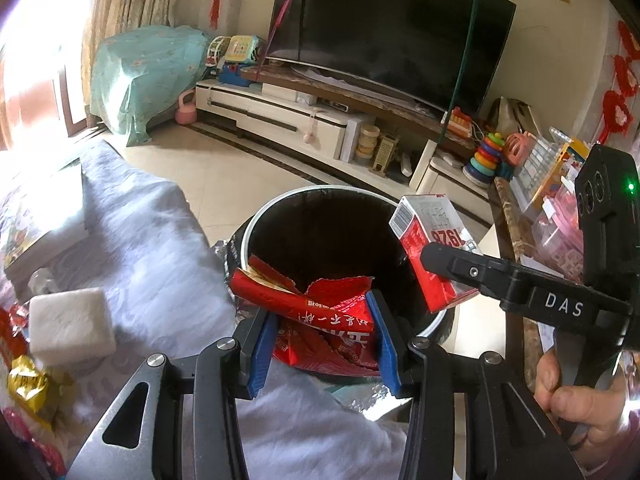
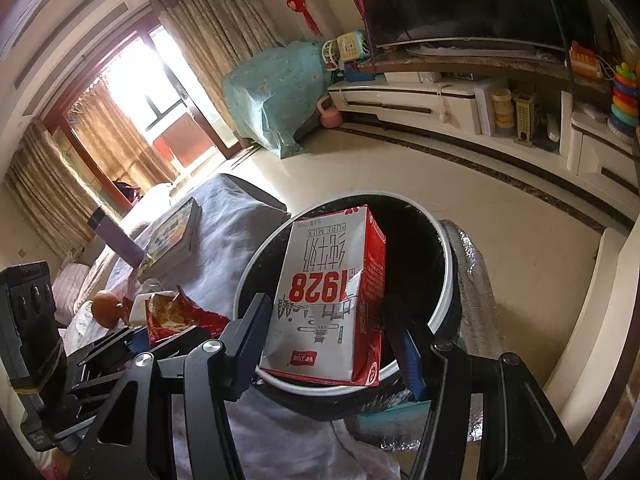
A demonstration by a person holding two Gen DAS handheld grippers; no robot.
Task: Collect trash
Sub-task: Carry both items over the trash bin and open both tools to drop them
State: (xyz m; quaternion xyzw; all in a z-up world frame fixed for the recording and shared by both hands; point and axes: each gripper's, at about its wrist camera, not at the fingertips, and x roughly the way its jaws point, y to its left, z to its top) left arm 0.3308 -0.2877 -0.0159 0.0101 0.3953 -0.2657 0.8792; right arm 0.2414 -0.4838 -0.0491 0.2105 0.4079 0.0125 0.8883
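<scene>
My left gripper is shut on a crumpled red snack wrapper and holds it over the near rim of a round black trash bin with a white rim. My right gripper is shut on a red and white "1928" milk carton, held upside down over the bin. In the left wrist view the carton hangs over the bin's right edge, with the right gripper reaching in from the right. The wrapper also shows in the right wrist view.
A table under a pale cloth lies left of the bin, with a white sponge block, gold and red wrappers and a book. A TV stand and toys stand beyond. A wooden table edge is at right.
</scene>
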